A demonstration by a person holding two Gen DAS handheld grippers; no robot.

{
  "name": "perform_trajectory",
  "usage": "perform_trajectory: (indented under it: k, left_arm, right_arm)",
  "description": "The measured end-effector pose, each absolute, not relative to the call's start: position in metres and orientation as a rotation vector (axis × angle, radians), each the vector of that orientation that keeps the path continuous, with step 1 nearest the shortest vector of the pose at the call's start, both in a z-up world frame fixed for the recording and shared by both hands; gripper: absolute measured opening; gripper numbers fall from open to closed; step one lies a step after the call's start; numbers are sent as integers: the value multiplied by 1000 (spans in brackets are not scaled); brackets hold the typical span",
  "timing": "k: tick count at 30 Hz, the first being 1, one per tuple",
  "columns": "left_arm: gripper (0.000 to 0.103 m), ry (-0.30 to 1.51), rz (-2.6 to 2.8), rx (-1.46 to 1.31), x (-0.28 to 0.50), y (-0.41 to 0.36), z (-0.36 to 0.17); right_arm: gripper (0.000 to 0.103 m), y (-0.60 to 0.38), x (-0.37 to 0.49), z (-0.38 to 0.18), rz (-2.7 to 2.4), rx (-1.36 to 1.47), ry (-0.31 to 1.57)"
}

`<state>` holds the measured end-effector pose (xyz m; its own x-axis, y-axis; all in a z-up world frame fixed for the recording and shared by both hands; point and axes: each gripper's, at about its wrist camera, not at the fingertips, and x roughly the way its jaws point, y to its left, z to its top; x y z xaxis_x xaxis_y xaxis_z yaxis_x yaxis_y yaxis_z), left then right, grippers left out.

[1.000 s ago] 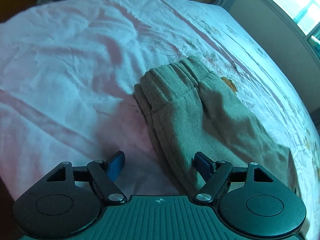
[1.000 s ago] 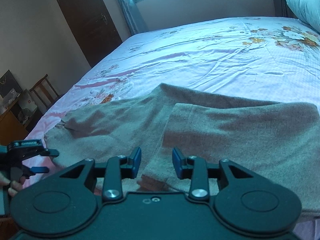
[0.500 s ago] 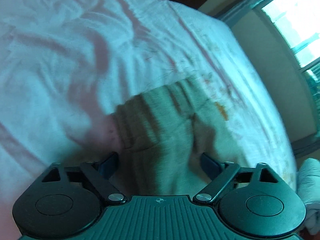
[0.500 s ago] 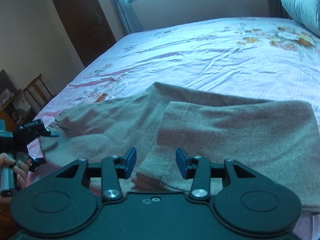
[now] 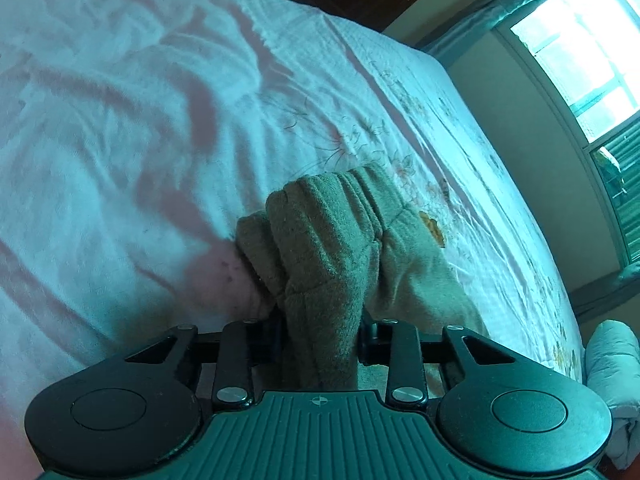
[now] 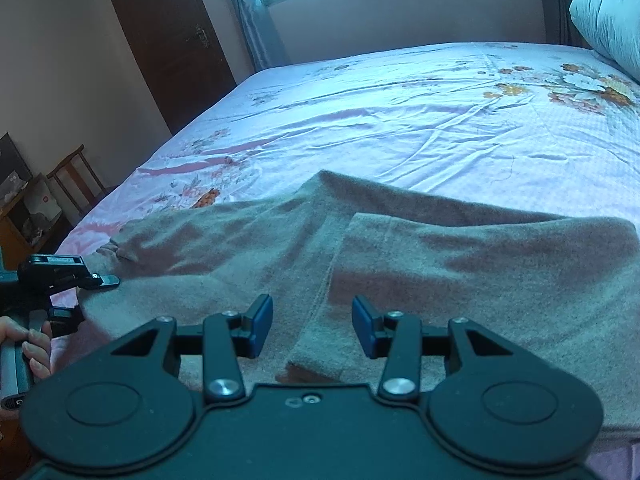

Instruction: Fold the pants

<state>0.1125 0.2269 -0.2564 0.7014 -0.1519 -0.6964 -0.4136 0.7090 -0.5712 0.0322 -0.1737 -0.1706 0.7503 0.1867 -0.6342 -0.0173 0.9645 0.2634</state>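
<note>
Left gripper (image 5: 320,332) has just closed, pinching the pants' (image 5: 340,248) bunched waistband; right gripper (image 6: 312,326) hovers half-open, jaws straddling a folded leg edge. Wide bedsheet (image 6: 400,120) lies bare beyond.

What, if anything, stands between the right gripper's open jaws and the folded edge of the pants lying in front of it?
Nothing visible does. The right gripper is open, its jaws straddling the folded edge of the pants on the bed. The left gripper has just been closing and pinches the bunched waistband end.
</note>
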Motion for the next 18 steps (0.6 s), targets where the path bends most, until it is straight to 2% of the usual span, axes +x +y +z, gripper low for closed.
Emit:
perform_trajectory:
  k: [7, 10, 11, 14, 15, 18]
  left_arm:
    - [33, 817, 168, -765, 110, 225, -256]
    - [37, 832, 172, -765, 113, 226, -257]
    - [41, 839, 176, -770, 114, 227, -257]
    - [44, 843, 180, -806, 117, 229, -263]
    - [44, 842, 182, -805, 118, 228, -264]
    - [44, 827, 189, -773, 117, 223, -263]
  right_arm:
    - [36, -174, 37, -172, 91, 224, 721]
    - [34, -169, 46, -172, 87, 207, 725]
    - [31, -165, 50, -173, 94, 199, 732]
    - [10, -153, 53, -177, 112, 177, 750]
    - [7, -149, 53, -179, 124, 180, 760]
    - [7, -137, 53, -179, 165, 189, 746]
